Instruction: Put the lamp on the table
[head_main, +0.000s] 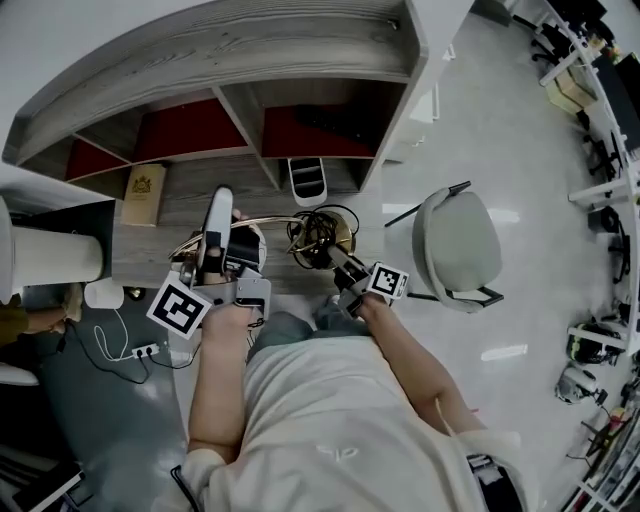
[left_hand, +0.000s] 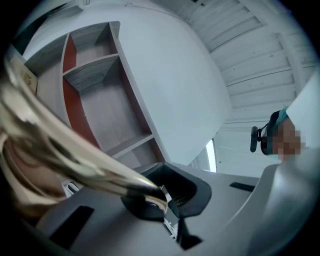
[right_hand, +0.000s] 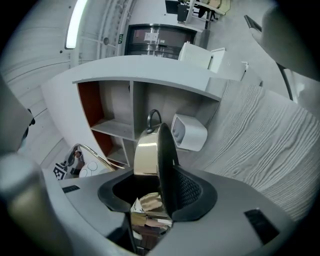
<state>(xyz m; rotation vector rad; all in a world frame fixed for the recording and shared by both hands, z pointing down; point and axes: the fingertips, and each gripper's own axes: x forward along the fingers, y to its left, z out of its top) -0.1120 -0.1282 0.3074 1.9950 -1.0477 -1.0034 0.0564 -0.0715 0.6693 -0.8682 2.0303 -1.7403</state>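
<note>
The lamp (head_main: 322, 235) hangs over the table's (head_main: 140, 258) near edge. The left gripper (left_hand: 161, 201) is clamped on its curved stem (left_hand: 70, 152). The right gripper (right_hand: 154, 199) grips the base disc (right_hand: 146, 155), which stands on edge. The stem runs crosswise between the grippers, so the base probably has to tip flat to go down.

The head view looks steeply down from above the person's shoulders onto the grey wood-grain desk (head_main: 150, 250), with the curved shelf unit with red-backed compartments (head_main: 250, 60) at its far side. The left gripper view sits very near the thin curved brass lamp arm (left_hand: 60, 150) and tilts up toward shelves and ceiling. The right gripper view faces the same shelves from close behind the round brass lamp base (right_hand: 145, 155). All three views share the shelf unit and the lamp.
</note>
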